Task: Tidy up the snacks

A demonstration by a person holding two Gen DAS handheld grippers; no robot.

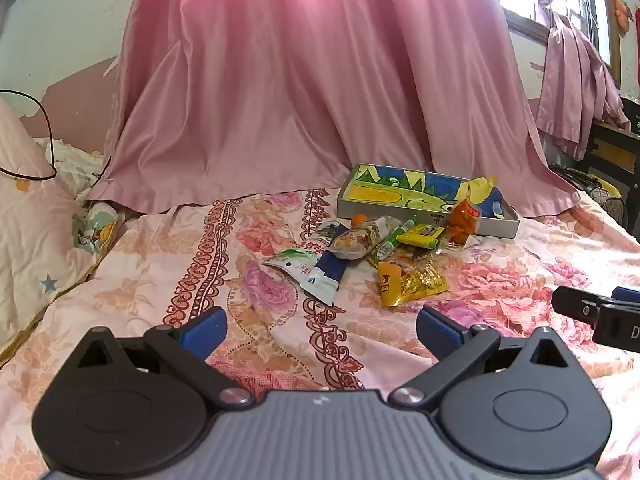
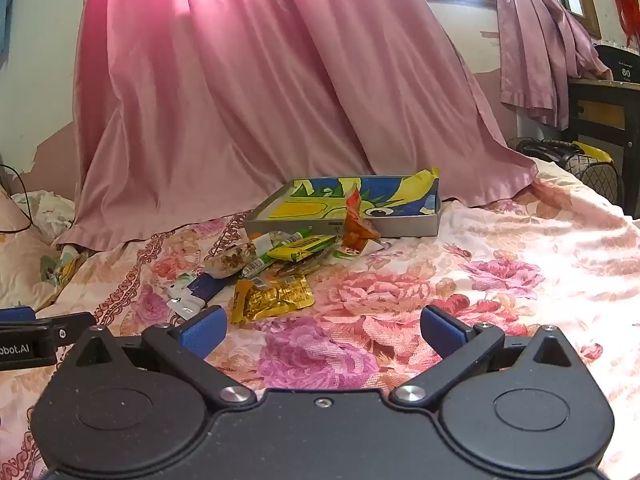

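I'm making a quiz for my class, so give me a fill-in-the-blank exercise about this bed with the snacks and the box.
1. The loose snack packets lie on a floral ____.
2. Behind the packets sits a shallow box with a ____ picture inside.
3. The left hand-held gripper and the right hand-held gripper both have their jaws ____, with nothing between them.
4. The big curtain behind the box is ____.

Missing words: bedspread; cartoon; open; pink

Two handheld tools. The left gripper (image 1: 322,330) has black round housings, silver screws, a ribbed grey body behind blue-padded fingers (image 1: 204,330). The right gripper (image 2: 322,330) matches, its body black.
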